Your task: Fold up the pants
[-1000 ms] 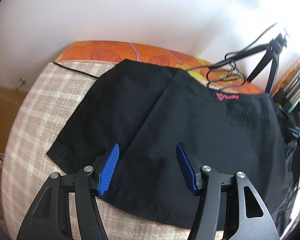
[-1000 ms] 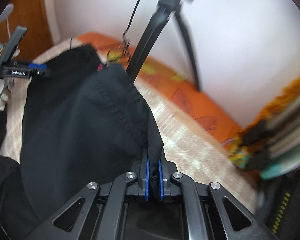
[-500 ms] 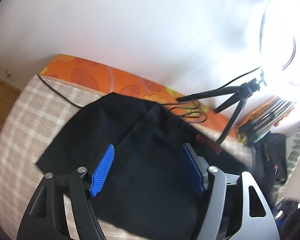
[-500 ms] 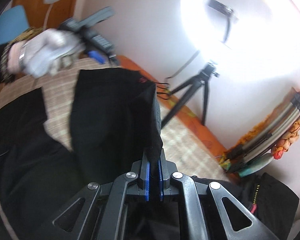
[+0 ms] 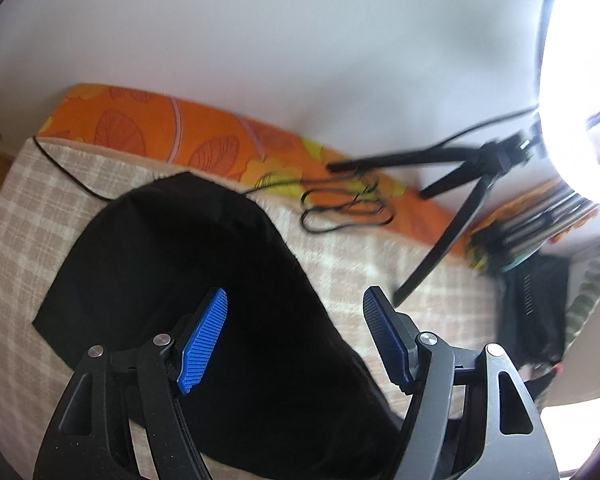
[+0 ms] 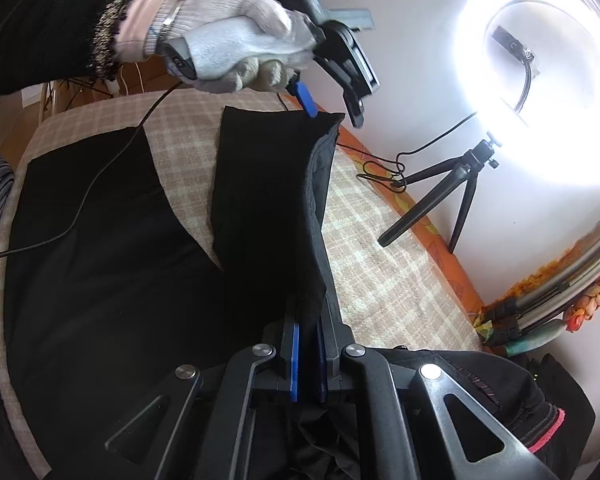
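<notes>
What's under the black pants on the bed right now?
The pants lie on a beige checked bedspread, which shows all around them. A thin black cable runs toward the far edge; whether it continues underneath is hidden by the fabric.

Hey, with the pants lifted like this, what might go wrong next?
The right hand-held gripper pinches only a narrow edge of the black pants, so the cloth could slip free. The left hand-held gripper is open, holding nothing, so the fold may land crooked. A black cable lies across the flat part of the pants and could snag or get folded in.
</notes>
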Available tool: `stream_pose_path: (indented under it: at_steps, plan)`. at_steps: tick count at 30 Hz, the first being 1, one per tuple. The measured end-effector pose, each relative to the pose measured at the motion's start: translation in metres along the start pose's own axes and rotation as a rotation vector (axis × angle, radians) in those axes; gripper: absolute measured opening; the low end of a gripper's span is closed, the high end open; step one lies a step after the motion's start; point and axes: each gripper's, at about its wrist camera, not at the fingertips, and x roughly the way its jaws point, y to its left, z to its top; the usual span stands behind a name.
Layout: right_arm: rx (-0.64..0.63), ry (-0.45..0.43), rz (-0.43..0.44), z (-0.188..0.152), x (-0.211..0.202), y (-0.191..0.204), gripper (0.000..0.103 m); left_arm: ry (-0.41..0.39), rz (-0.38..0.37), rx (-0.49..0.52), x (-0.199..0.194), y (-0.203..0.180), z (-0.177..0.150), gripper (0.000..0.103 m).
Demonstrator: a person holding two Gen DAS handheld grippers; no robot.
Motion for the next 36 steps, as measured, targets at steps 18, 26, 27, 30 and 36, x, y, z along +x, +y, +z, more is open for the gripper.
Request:
stream_pose_path:
  at_steps: [18,26,27,30,36]
  plan:
    - [0.062,0.019,-0.062,-0.009,-0.01,-0.011,0.004,-0.134,-0.024,-0.011,-0.031,0.022,-0.031,0.006]
    - [0.138,0.019,-0.163,-0.003,-0.034,-0.028,0.004,-0.235,-0.046,0.014,-0.087,0.017,-0.055,0.005]
    - [0.145,0.017,-0.178,-0.002,-0.039,-0.029,0.004,-0.243,-0.045,0.018,-0.093,0.016,-0.059,0.005]
    - [0.153,0.011,-0.207,-0.001,-0.052,-0.028,0.004,-0.272,-0.058,0.03,-0.113,0.013,-0.073,0.005]
    - [0.135,0.002,-0.251,-0.004,-0.083,-0.01,0.004,-0.34,-0.067,0.066,-0.155,0.005,-0.104,0.005]
